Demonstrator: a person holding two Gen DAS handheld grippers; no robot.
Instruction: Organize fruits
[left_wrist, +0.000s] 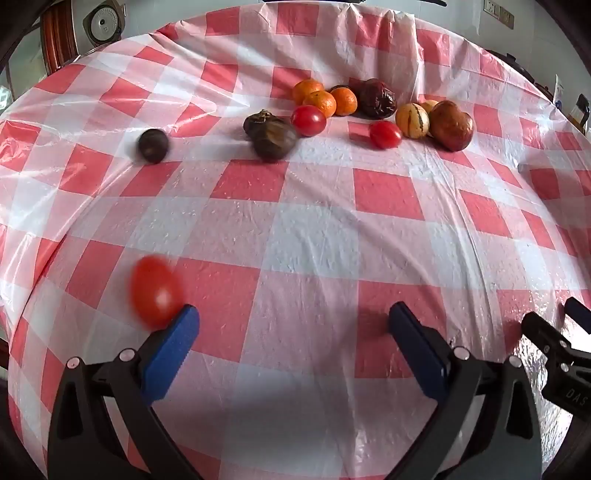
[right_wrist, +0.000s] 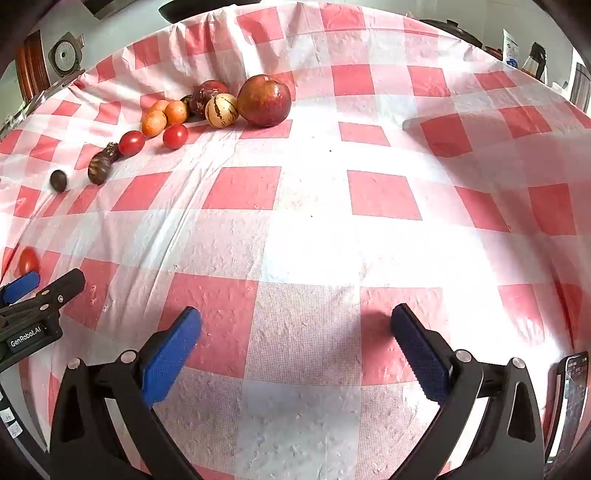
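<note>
Fruits lie in a row at the far side of the checked tablecloth (left_wrist: 295, 229): small oranges (left_wrist: 325, 98), two cherry tomatoes (left_wrist: 308, 120), a striped yellow fruit (left_wrist: 412, 120), a big red-brown fruit (left_wrist: 450, 125), a wrinkled dark red fruit (left_wrist: 376, 98), dark brown fruits (left_wrist: 271, 138) and a small dark round one (left_wrist: 152, 145). A blurred cherry tomato (left_wrist: 156, 291) lies loose just outside my left gripper's left fingertip (left_wrist: 186, 321). My left gripper (left_wrist: 293, 319) is open and empty. My right gripper (right_wrist: 295, 319) is open and empty over bare cloth; the fruit row (right_wrist: 221, 109) is far left.
The right gripper's tip (left_wrist: 554, 343) shows at the left view's right edge; the left gripper (right_wrist: 33, 295) shows at the right view's left edge. A rice cooker (left_wrist: 103, 22) stands beyond the table. A phone-like object (right_wrist: 572, 391) lies at the near right.
</note>
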